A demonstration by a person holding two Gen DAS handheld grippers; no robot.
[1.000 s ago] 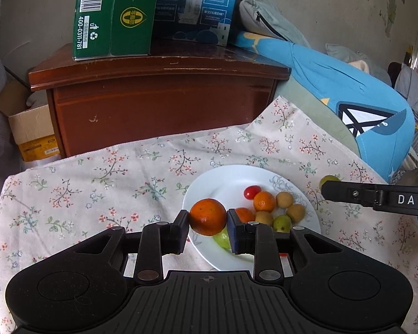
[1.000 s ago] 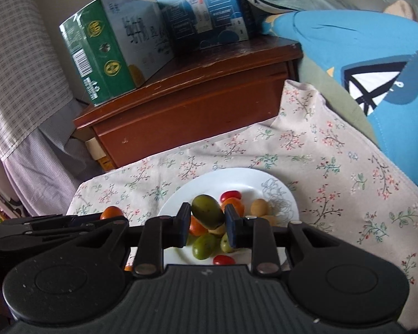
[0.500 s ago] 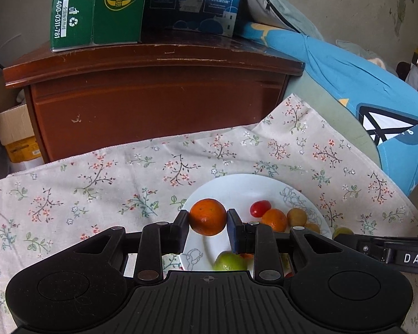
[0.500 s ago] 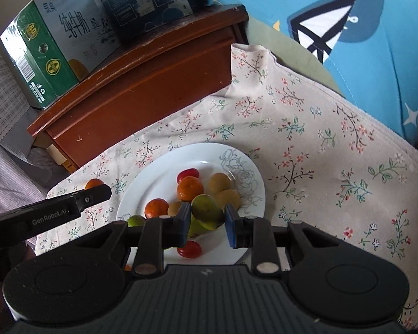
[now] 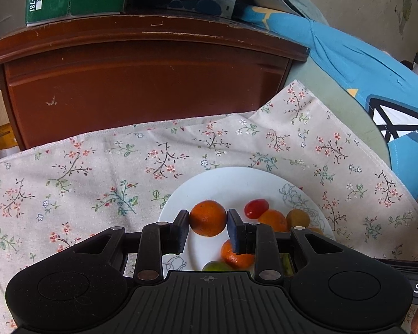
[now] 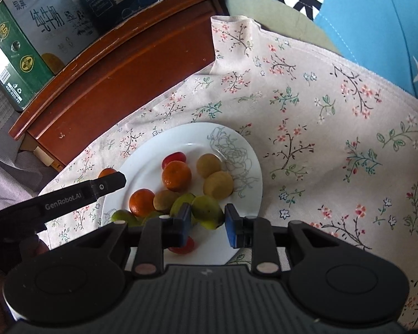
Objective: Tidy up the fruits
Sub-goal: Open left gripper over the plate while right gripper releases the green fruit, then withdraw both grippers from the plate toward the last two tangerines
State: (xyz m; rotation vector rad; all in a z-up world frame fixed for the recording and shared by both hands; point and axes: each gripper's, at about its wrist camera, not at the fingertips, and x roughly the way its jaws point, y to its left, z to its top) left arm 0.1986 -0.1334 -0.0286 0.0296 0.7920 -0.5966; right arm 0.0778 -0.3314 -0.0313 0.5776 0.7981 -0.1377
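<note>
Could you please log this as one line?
left hand-held gripper: opening, orange between, over plate; right hand-held gripper: opening, green fruit between

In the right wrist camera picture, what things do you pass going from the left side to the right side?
Green milk box → the other hand-held gripper → white plate → flowery tablecloth.
</note>
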